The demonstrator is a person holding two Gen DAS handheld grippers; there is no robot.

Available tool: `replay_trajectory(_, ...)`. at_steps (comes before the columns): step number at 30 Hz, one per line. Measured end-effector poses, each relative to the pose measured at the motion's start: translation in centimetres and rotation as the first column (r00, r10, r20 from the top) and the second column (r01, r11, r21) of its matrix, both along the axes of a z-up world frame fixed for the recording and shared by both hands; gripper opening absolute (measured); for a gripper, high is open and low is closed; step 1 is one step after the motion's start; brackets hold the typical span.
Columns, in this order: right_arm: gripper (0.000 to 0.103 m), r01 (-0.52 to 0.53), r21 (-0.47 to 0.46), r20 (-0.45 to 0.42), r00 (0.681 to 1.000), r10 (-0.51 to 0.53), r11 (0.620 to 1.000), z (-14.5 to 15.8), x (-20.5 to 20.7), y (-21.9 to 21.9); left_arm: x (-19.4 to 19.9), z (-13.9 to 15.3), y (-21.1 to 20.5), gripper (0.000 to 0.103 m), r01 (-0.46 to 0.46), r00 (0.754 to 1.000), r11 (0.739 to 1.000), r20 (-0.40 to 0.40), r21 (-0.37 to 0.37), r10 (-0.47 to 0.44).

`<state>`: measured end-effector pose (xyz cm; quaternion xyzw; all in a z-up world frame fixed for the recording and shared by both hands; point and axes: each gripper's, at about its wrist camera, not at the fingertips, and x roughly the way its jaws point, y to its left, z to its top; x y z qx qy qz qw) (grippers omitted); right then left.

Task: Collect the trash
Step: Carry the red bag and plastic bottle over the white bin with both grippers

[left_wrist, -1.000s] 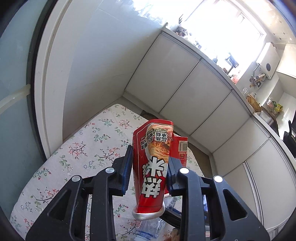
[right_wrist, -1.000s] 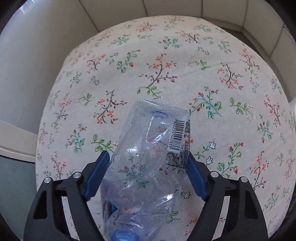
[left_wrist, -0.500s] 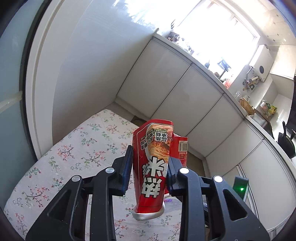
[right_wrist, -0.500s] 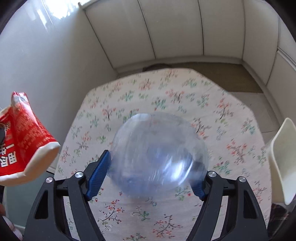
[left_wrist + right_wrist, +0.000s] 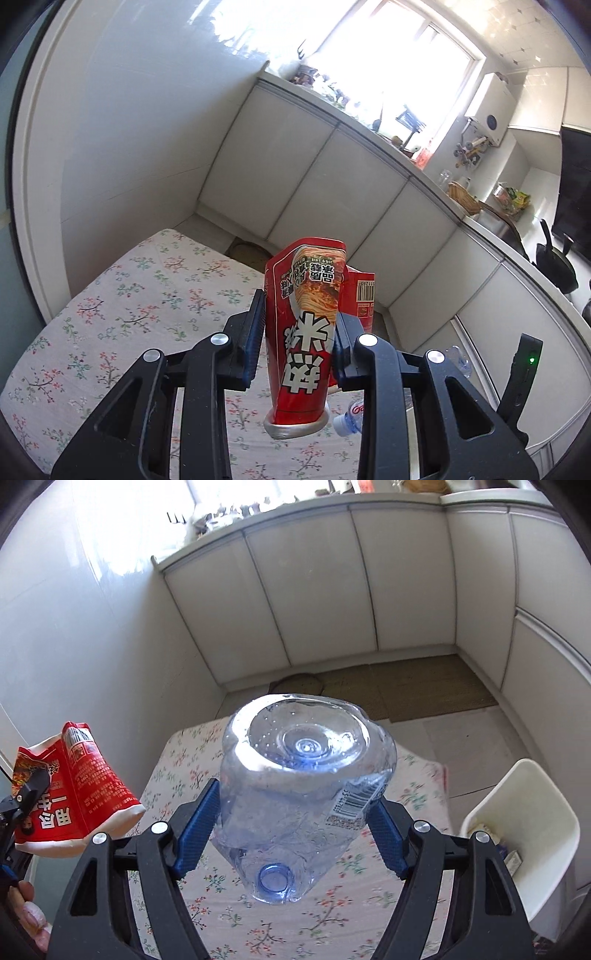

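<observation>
While both items are held clear above the table [image 5: 417, 775], the left gripper [image 5: 300, 343] is clamped across the middle of a crumpled red noodle cup [image 5: 308, 332], and the right gripper [image 5: 291, 834] is clamped on the sides of a clear plastic bottle [image 5: 303, 790], base forward, apparently so each can be carried off in one trip. A white bin [image 5: 532, 834] stands just beside the table's right edge, the likely destination. The table wears a floral cloth; white cabinets [image 5: 314, 590], a bright window [image 5: 388, 66] and a floor mat [image 5: 413, 690] surround it.
</observation>
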<state>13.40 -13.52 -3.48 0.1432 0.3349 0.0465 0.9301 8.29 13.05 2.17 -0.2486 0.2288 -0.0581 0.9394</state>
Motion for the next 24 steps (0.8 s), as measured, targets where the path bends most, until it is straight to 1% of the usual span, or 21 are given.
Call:
replay_trajectory(5,0.074,0.044,0.005,0.044,0.998,-0.044,0.999,2.0,-1.6,-4.4,0.2,1.5,-3.9,0.029,0.054,0.998,0.998,0.028,0.019,-0.054)
replay_trajectory(9,0.074,0.107,-0.001,0.085,0.991,-0.106,0.994,3.3,-3.0,-8.7,0.5,2.3,-7.3,0.029,0.101,0.994,0.994,0.042,0.037,-0.103)
replay_trajectory(13,0.074,0.171,-0.007,0.103,0.98,-0.169,0.985,3.8,-4.1,-13.0,1.0,2.8,-11.4,0.029,0.164,0.985,0.985,0.045,0.057,-0.166)
replay_trajectory(17,0.074,0.249,-0.013,0.105,0.964,-0.246,0.968,3.4,-5.1,-17.4,1.5,2.7,-15.5,0.029,0.225,0.973,0.971,0.035,0.078,-0.228)
replay_trajectory(21,0.074,0.322,-0.015,0.086,0.944,-0.32,0.947,2.1,-5.6,-21.4,2.0,2.3,-19.9,0.029,0.291,0.956,0.951,0.016,0.11,-0.294)
replay_trajectory(24,0.074,0.353,-0.02,0.042,0.935,-0.352,0.935,0.6,-5.5,-24.1,2.5,1.7,-22.7,0.029,0.333,0.942,0.934,-0.003,0.129,-0.335)
